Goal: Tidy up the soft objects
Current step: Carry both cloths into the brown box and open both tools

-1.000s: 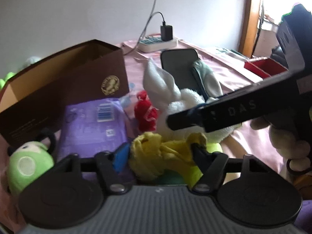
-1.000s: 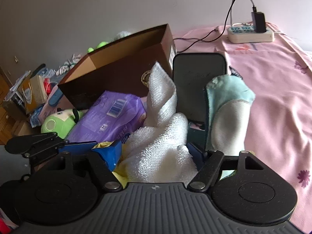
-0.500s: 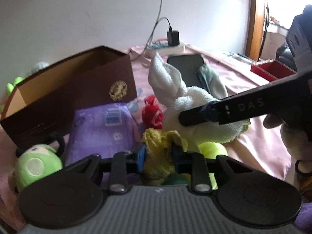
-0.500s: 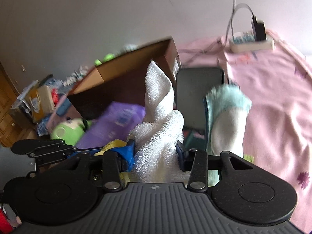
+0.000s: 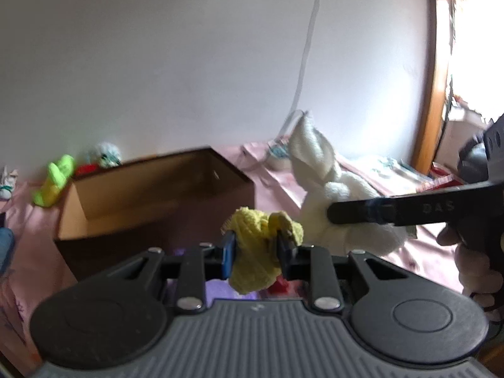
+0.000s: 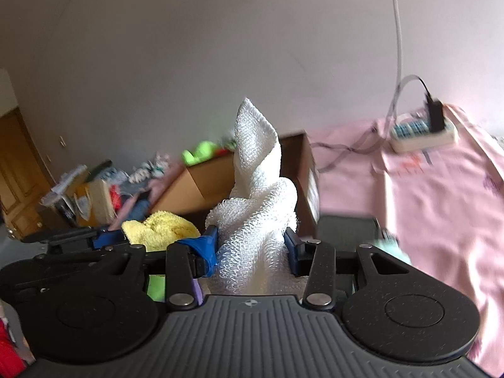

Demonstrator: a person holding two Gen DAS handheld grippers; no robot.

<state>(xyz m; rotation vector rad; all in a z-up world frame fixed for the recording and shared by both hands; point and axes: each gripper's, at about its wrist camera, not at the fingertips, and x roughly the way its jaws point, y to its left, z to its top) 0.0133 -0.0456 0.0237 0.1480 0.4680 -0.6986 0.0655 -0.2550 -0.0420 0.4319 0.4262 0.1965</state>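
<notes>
While both views are blurred, the grips read clearly. The left gripper (image 5: 255, 252) has its jaws pinched narrow on a yellow cloth (image 5: 258, 252), which bunches above the blue pads (image 5: 228, 253) and hangs below them, clear of the surface. The right gripper (image 6: 252, 249) is clamped on a white towel (image 6: 258, 204); the towel stands up in a twisted peak above the jaws and fills the gap between them. In the left wrist view the right gripper (image 5: 338, 214) comes in from the right edge with the white towel (image 5: 334, 195) bundled around its finger, just beside the yellow cloth (contact between the two cloths: cannot tell). In the right wrist view the left gripper (image 6: 113, 236) sits to the left, yellow cloth (image 6: 160, 230) puffed up at its tip.

Behind both cloths stands an open brown cardboard box (image 5: 151, 201), nothing visible in the part of its interior that shows. It rests on a pink sheet (image 6: 441, 204). A white power strip (image 6: 422, 132) with a black plug lies on the sheet near the wall. Green plush toy (image 5: 53, 182) beyond the box's left end. Purple pack (image 5: 220, 289) partly hidden below the left jaws.
</notes>
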